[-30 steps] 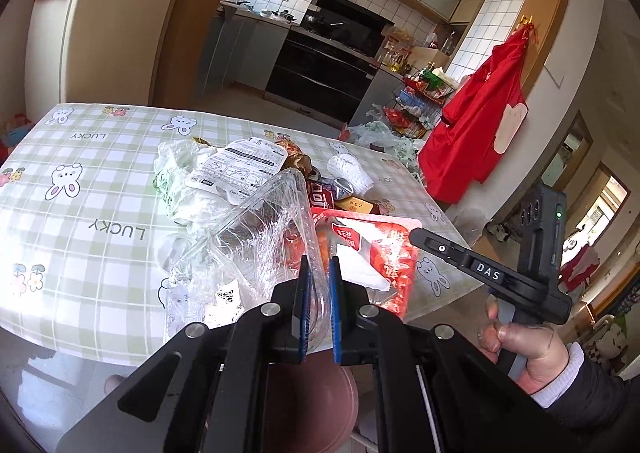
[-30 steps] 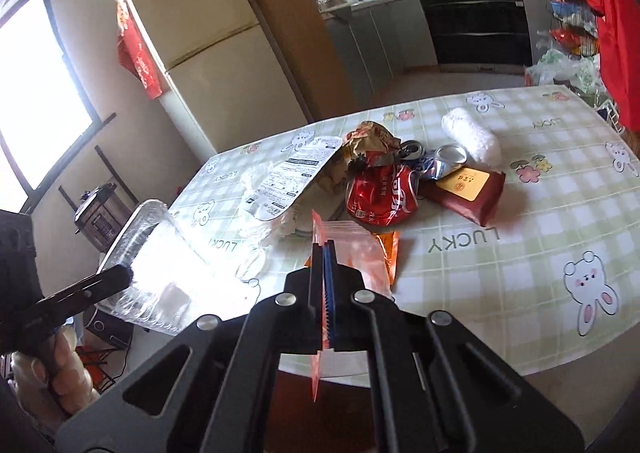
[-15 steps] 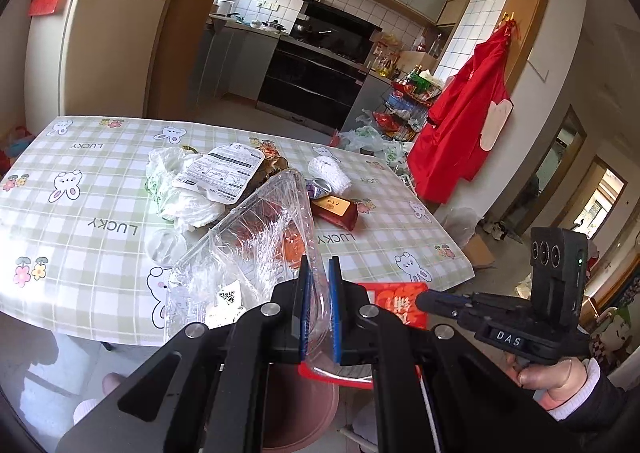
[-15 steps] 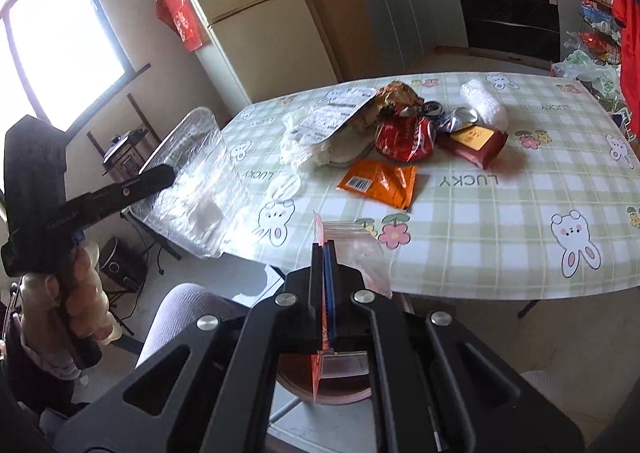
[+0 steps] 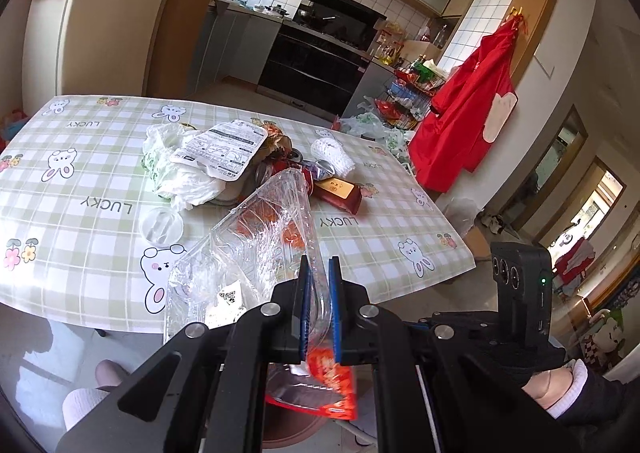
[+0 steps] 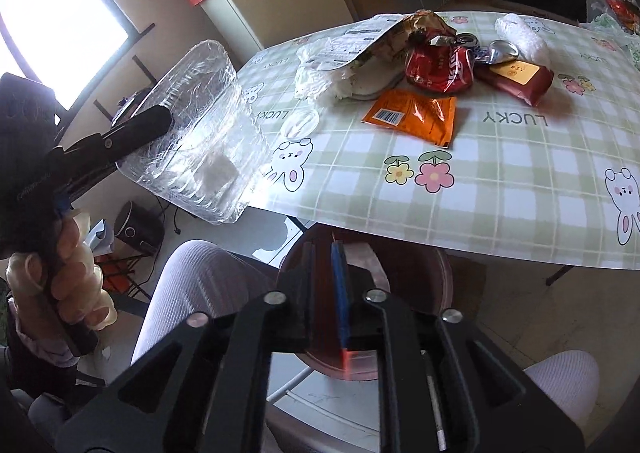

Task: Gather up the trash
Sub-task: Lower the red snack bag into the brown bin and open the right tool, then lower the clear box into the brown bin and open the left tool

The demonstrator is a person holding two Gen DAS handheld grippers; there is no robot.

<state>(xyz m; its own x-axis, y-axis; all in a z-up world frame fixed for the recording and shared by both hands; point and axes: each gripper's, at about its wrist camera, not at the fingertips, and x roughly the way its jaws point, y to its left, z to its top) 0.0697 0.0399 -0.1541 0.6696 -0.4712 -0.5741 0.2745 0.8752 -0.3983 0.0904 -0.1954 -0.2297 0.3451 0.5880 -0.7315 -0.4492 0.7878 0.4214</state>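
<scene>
2 items are lifted off the counter (image 6: 500, 189), a tray (image 5: 256, 249) pinched by the left claw (image 5: 319, 309) and a wrapper (image 5: 332, 381) by the right claw (image 6: 325, 293); much trash is left.

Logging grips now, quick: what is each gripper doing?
Left gripper: closed on the clear plastic tray.
Right gripper: closed on the red wrapper, over the bin.

A home kitchen-diner here: tall fridge (image 5: 112, 25), black stove (image 5: 320, 53) under white tiled walls, and a bench (image 5: 80, 189) in a bunny-print checked cloth.
</scene>
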